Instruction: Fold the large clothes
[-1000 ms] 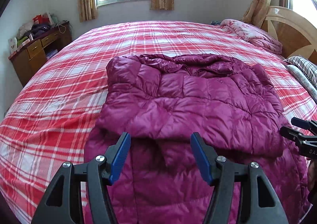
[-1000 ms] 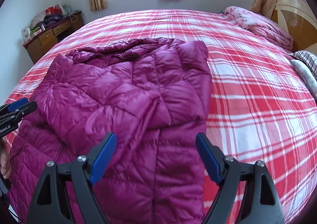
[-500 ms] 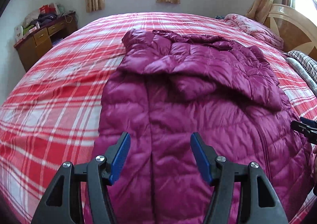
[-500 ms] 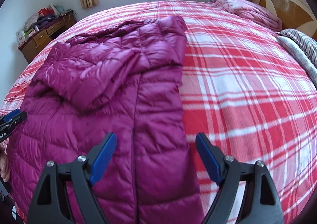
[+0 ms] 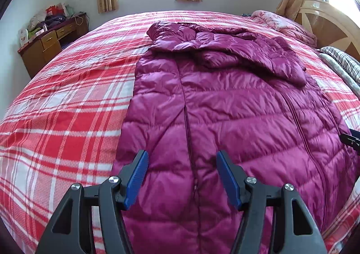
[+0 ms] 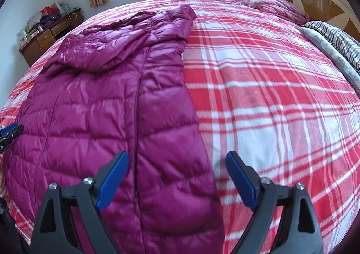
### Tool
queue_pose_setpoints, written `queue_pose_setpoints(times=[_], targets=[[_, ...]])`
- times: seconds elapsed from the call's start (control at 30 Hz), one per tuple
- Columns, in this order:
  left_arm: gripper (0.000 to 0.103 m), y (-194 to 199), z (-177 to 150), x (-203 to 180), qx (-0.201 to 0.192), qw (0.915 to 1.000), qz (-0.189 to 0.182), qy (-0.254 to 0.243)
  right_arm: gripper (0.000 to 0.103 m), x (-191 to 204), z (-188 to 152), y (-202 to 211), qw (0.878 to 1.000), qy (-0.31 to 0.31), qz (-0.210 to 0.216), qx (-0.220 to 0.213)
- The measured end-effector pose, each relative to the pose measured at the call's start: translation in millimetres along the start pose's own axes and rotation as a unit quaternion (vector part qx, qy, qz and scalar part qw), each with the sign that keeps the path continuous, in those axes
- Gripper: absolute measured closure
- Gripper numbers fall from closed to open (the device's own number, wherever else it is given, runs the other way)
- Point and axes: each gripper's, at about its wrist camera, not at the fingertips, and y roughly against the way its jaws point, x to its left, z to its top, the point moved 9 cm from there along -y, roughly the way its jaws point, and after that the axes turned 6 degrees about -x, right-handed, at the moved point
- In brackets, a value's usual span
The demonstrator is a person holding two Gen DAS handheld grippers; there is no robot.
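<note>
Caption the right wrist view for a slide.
Right tongs, jaws opening and empty, straddle the right edge of a magenta puffer coat on a red plaid bedspread.

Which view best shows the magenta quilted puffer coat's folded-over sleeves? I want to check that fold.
The left wrist view: the magenta quilted puffer coat fills it, sleeves crossing its top. The right wrist view shows them too, at the left and foreshortened.
</note>
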Motion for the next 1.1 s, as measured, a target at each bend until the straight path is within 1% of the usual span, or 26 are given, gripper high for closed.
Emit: queue_pose_setpoints(times=[0.13, 0.27, 0.37, 0.47, 0.57, 0.6, 0.63, 0.7, 0.77, 0.83, 0.87, 0.9, 0.93, 0.97, 1.0, 1.03, 1.1], targets=[[0.039, 12, -14, 0, -0.001, 1.0000, 0.003, -0.006, 0.011, 0, -16, 9, 1.000, 0.002, -0.002, 0.002], [0.039, 23, -23, 3, 0.002, 1.0000, -0.001, 0.002, 0.011, -1, -30, 18, 1.000, -0.007, 0.004, 0.005], [0.039, 35, -31, 12, 0.000, 0.9999, 0.002, 0.016, 0.011, -1, -41, 25, 1.000, -0.010, 0.011, 0.009], [0.039, 45, -38, 28, 0.002, 0.9995, 0.013, 0.029, 0.011, -2, -53, 31, 1.000, -0.010, 0.017, 0.014], [0.039, 48, -50, 39, 0.015, 0.9983, 0.006, 0.055, 0.012, -1, -60, 35, 1.000, -0.006, 0.019, 0.012], [0.039, 46, -55, 40, 0.025, 0.9977, 0.000, 0.063, 0.014, -2, -60, 35, 1.000, -0.006, 0.019, 0.012], [0.039, 47, -57, 41, 0.024, 0.9975, -0.002, 0.066, 0.016, -2, -59, 36, 1.000, -0.007, 0.020, 0.012], [0.039, 51, -58, 38, 0.017, 0.9981, -0.003, 0.059, 0.028, -1, -57, 38, 0.999, -0.013, 0.032, 0.008], [0.039, 50, -61, 33, 0.020, 0.9979, -0.013, 0.060, 0.036, 0, -55, 38, 0.999, -0.023, 0.047, 0.003], [0.039, 52, -63, 26, 0.017, 0.9980, -0.027, 0.055, 0.042, 0, -55, 38, 0.998, -0.032, 0.058, 0.001], [0.039, 51, -63, 23, 0.016, 0.9983, -0.028, 0.048, 0.052, 0, -54, 39, 0.997, -0.038, 0.068, -0.001], [0.049, 52, -63, 20, 0.014, 0.9988, -0.027, 0.039, 0.074, 2, -54, 40, 0.996, -0.042, 0.080, -0.001], [0.076, 53, -63, 16, 0.013, 0.9989, -0.032, 0.031, 0.081, 6, -53, 42, 0.993, -0.050, 0.104, 0.000], [0.086, 53, -63, 13, 0.015, 0.9987, -0.042, 0.027, 0.087, 8, -51, 44, 0.992, -0.054, 0.113, -0.001], [0.093, 55, -61, 10, 0.013, 0.9984, -0.049, 0.023, 0.089, 10, -50, 46, 0.992, -0.052, 0.114, -0.003], [0.096, 60, -57, 8, 0.004, 0.9985, -0.052, 0.015, 0.090, 12, -48, 50, 0.993, -0.046, 0.112, -0.009], [0.097, 71, -48, 6, -0.015, 0.9982, -0.058, 0.005, 0.091, 14, -44, 55, 0.992, -0.049, 0.118, -0.017]])
